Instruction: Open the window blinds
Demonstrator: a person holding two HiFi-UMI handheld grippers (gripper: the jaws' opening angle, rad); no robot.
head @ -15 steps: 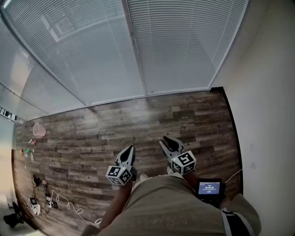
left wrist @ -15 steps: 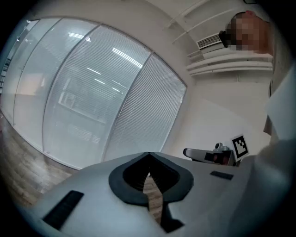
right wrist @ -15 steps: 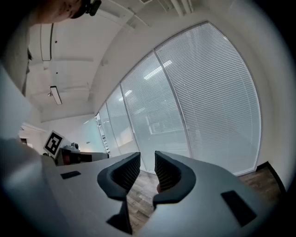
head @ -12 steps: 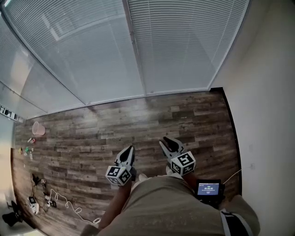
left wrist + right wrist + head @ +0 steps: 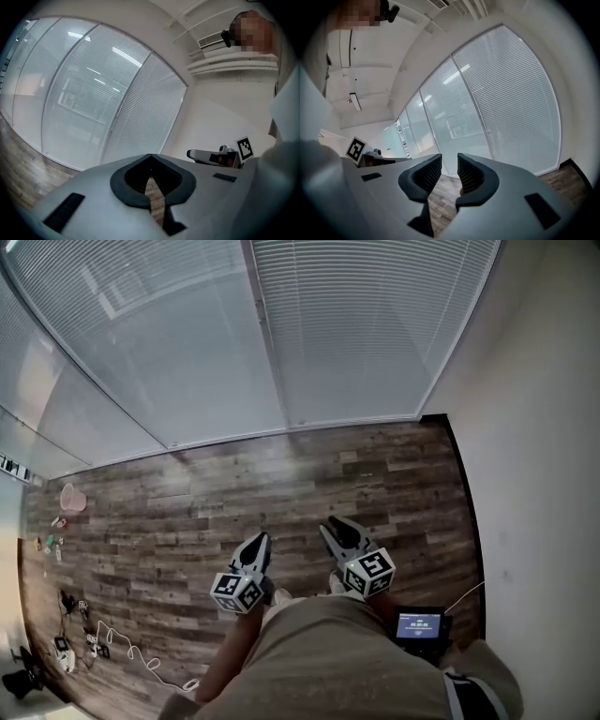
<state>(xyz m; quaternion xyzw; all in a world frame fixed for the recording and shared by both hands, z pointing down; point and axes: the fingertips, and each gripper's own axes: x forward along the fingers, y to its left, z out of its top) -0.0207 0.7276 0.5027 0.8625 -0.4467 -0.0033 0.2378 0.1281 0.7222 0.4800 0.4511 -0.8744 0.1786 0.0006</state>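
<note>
1. Nearest, the person's beige clothing (image 5: 347, 662) filled the bottom of the head view. Both tongs were held out just past it, side by side and close together but not touching.
2. The left tongs (image 5: 260, 542) had their tips pressed together with nothing caught between them. The right tongs (image 5: 334, 526) stood apart, and only floor showed through the gap.
3. One small device (image 5: 420, 625) with a lit screen sat by the floor's near right corner, just beside the white wall (image 5: 534, 474). A thin lead (image 5: 469, 594) ran from it toward that wall.
4. Toward the near left corner lay one looped white cable (image 5: 131, 657) among a few small dark gadgets (image 5: 64, 651), too small to count surely.
5. Farther along the left edge stood one pink cup (image 5: 71, 497), with a scatter of tiny coloured bits (image 5: 49, 545) near it.
6. A broad stretch of wood-plank floor (image 5: 281, 484) lay between the tongs and the window.
7. Farthest, two blinds (image 5: 375, 324) hung along the floor's far edge, lowered right down to it. One upright frame post (image 5: 267, 334) parted them. Both hung well apart from either tongs.
</note>
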